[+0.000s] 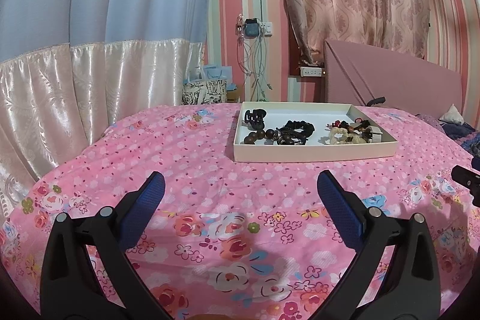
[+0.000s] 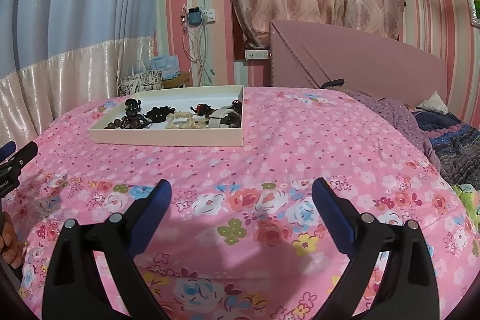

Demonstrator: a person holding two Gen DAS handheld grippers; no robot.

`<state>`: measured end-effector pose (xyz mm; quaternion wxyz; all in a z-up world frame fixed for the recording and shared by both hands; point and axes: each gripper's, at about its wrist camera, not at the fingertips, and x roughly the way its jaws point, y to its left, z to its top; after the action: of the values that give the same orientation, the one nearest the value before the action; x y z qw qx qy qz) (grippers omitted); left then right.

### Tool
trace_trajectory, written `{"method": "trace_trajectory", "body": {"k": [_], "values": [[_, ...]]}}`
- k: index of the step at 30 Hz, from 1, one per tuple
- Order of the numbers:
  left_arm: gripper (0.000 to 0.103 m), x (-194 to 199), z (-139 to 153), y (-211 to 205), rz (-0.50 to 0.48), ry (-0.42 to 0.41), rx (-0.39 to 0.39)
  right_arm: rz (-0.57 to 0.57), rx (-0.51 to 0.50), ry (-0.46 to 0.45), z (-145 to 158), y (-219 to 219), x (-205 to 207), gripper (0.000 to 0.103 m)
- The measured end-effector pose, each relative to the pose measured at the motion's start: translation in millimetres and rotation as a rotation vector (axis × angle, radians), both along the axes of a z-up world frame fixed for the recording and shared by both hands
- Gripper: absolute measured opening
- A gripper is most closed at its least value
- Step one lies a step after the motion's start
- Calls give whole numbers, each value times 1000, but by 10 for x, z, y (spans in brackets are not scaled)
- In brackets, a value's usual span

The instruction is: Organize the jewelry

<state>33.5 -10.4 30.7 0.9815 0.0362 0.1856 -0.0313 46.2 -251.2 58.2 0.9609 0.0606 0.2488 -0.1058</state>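
Observation:
A shallow cream tray (image 1: pixel 315 153) lies on the pink floral bedspread and shows in the right wrist view too (image 2: pixel 168 137). It holds a black claw clip (image 1: pixel 255 116), a dark bead bracelet (image 1: pixel 255 137), a black scrunchie (image 1: pixel 300 128), a cream scrunchie (image 1: pixel 337 137) and other small pieces. In the right wrist view I see the claw clip (image 2: pixel 133 106) and cream scrunchie (image 2: pixel 180 120). My left gripper (image 1: pixel 240 185) is open and empty, above the bedspread short of the tray. My right gripper (image 2: pixel 241 191) is open and empty, to the tray's right and nearer.
A pink headboard (image 1: pixel 390 77) stands behind the bed, with dark bedding (image 2: pixel 450 140) at the right. Curtains, hanging cables (image 1: pixel 255 71) and bags (image 1: pixel 207 89) are beyond the far edge. The left gripper's tip (image 2: pixel 18 155) shows at the right view's left edge.

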Motion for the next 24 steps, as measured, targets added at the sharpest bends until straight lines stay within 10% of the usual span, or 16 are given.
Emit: {"method": "trace_trajectory", "body": {"k": [24], "values": [[100, 14, -16, -66, -11, 4, 18, -6, 5, 3, 7, -39, -17, 95]]}}
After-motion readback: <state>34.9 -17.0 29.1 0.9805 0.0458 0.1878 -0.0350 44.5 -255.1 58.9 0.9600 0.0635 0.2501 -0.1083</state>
